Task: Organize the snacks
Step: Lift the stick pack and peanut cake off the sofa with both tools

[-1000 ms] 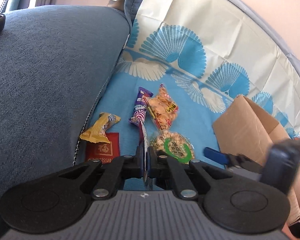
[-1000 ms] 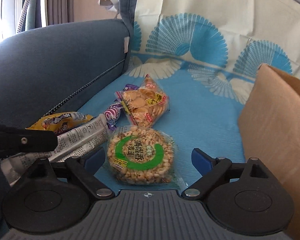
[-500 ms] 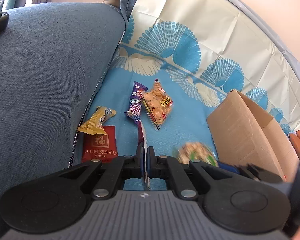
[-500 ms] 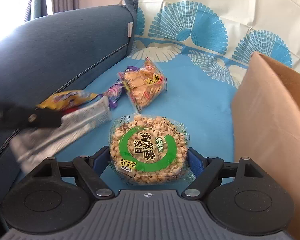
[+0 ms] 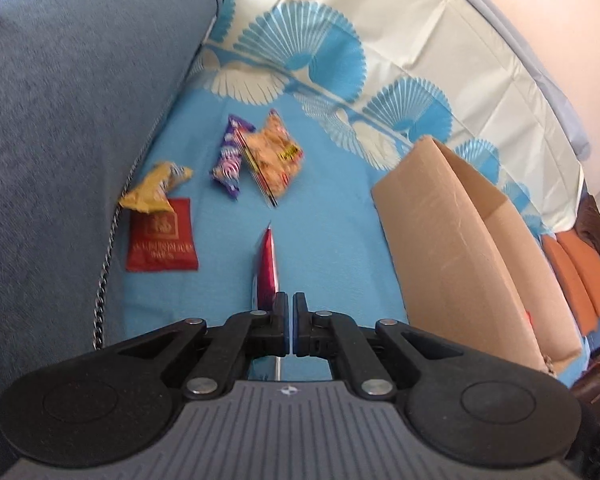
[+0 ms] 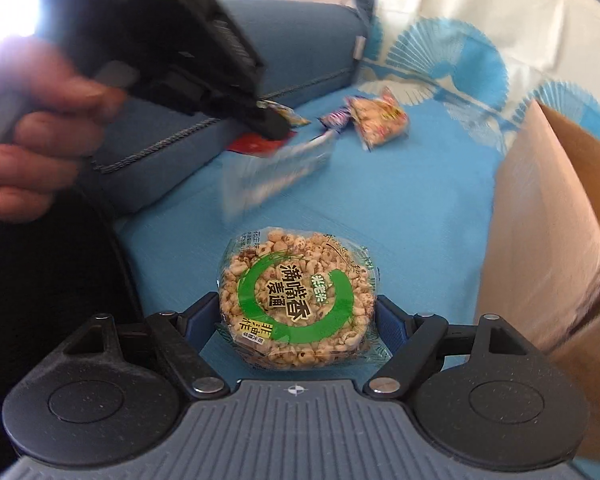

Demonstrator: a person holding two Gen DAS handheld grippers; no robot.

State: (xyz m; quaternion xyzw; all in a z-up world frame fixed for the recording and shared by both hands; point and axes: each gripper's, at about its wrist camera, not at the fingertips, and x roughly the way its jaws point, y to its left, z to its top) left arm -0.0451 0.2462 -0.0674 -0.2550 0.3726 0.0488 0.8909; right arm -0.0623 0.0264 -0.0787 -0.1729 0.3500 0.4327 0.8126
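Observation:
My left gripper (image 5: 290, 310) is shut on a flat red-and-silver snack packet (image 5: 266, 268), held edge-on above the blue cloth; it shows blurred in the right wrist view (image 6: 276, 172). My right gripper (image 6: 298, 312) is shut on a round puffed-grain cake in a clear wrapper with a green ring (image 6: 296, 300), lifted off the cloth. A brown cardboard box (image 5: 460, 240) stands open to the right and also shows in the right wrist view (image 6: 548, 220). On the cloth lie a red packet (image 5: 162, 236), a yellow wrapper (image 5: 154, 188), a purple wrapper (image 5: 230, 156) and an orange cracker bag (image 5: 274, 156).
A blue sofa arm (image 5: 60, 120) rises on the left, with a metal chain (image 5: 104, 280) along its seam. A fan-patterned cloth (image 5: 380, 60) covers the seat and back. Orange cushions (image 5: 580, 272) lie beyond the box. The hand holding the left gripper (image 6: 40, 120) fills the upper left of the right wrist view.
Both grippers rose and drew back with their snacks. My right gripper closed on the grain cake and lifted it. The left gripper now sits high in the right wrist view.

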